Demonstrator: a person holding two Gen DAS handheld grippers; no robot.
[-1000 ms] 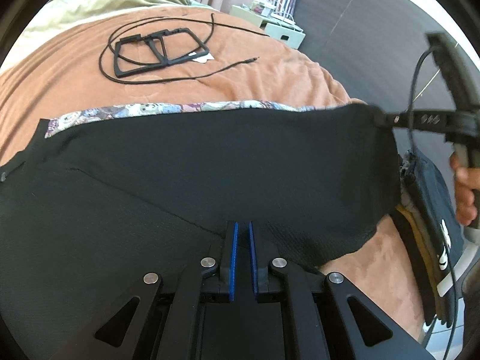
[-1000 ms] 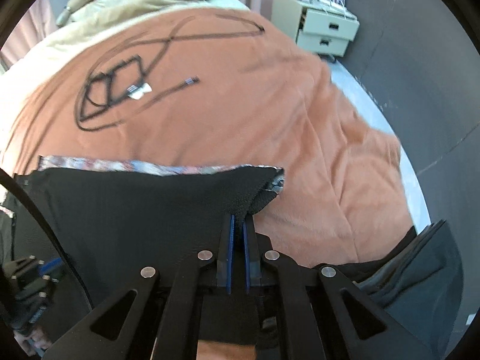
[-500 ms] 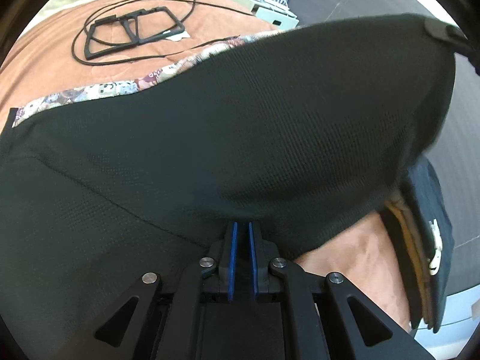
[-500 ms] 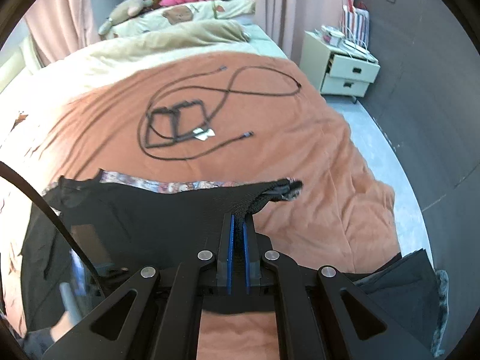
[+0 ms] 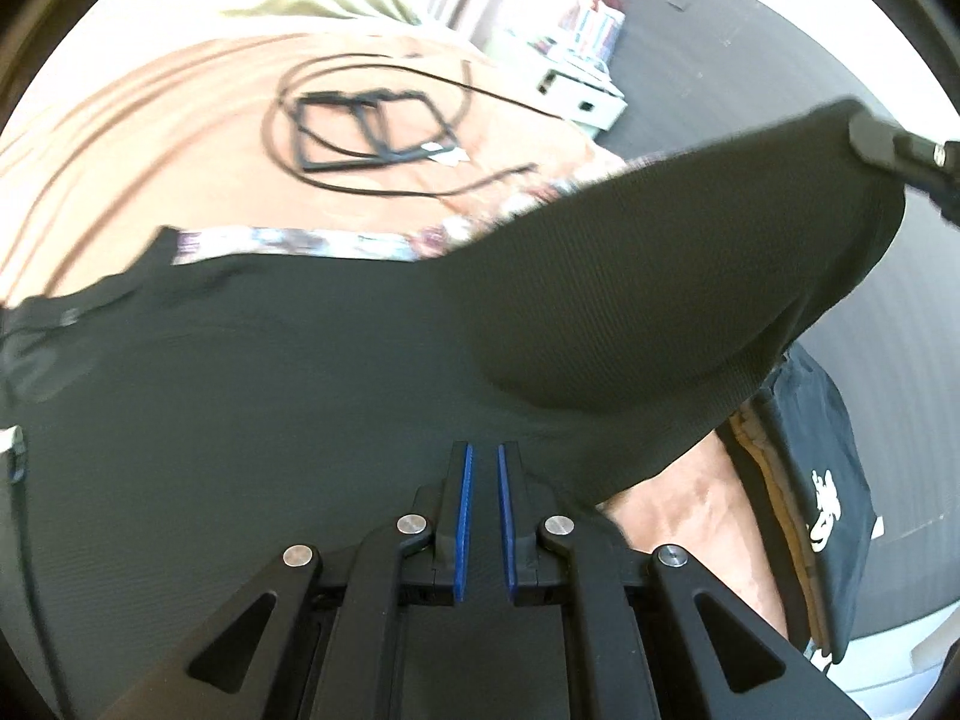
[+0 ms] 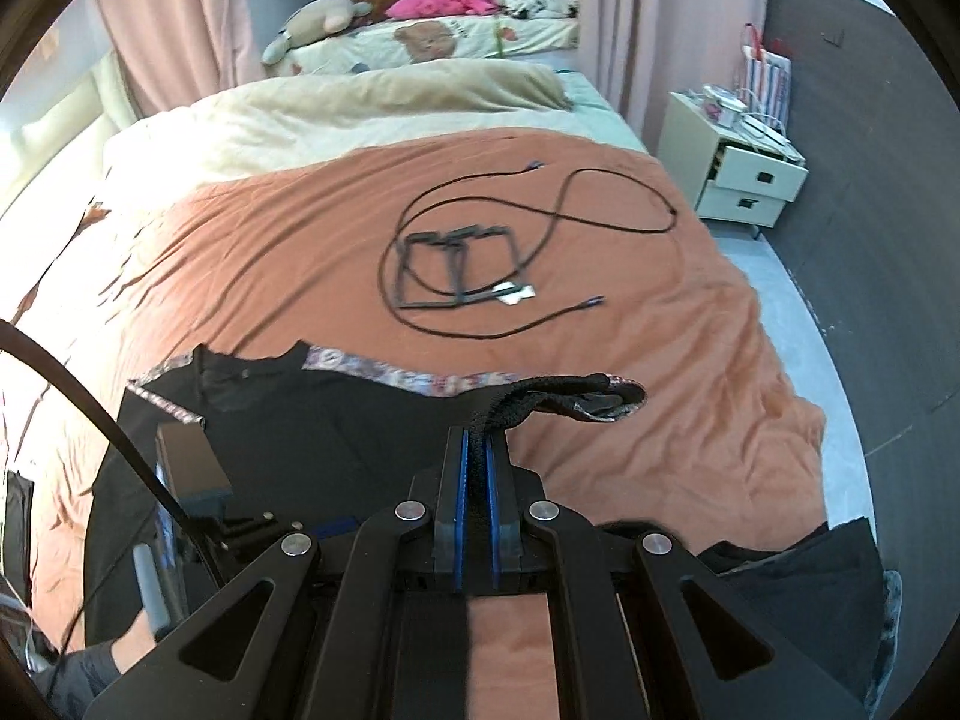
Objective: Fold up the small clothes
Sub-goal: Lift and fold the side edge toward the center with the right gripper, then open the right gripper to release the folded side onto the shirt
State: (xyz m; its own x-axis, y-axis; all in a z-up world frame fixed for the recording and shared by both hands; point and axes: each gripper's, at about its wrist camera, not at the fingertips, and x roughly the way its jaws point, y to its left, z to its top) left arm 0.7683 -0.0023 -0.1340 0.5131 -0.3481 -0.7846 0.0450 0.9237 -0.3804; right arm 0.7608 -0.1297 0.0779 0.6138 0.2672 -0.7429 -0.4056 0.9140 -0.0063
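A black garment (image 5: 360, 360) with a patterned lining edge (image 5: 312, 243) lies on the orange bedspread (image 5: 150, 138). My left gripper (image 5: 482, 456) is shut on its near edge, the blue pads close together with cloth between them. My right gripper (image 6: 476, 444) is shut on a bunched corner of the same garment (image 6: 558, 402) and holds it lifted off the bed. In the left wrist view the right gripper's tip (image 5: 882, 138) shows at the upper right with the cloth hanging from it.
A stack of folded dark clothes (image 5: 822, 498) lies at the bed's right edge, also in the right wrist view (image 6: 810, 576). A black cable and frame (image 6: 462, 270) lie mid-bed. A white nightstand (image 6: 744, 168) stands beyond the bed.
My right gripper has lifted the garment's corner higher and carried it leftward over the garment. My left gripper has kept its hold on the near edge.
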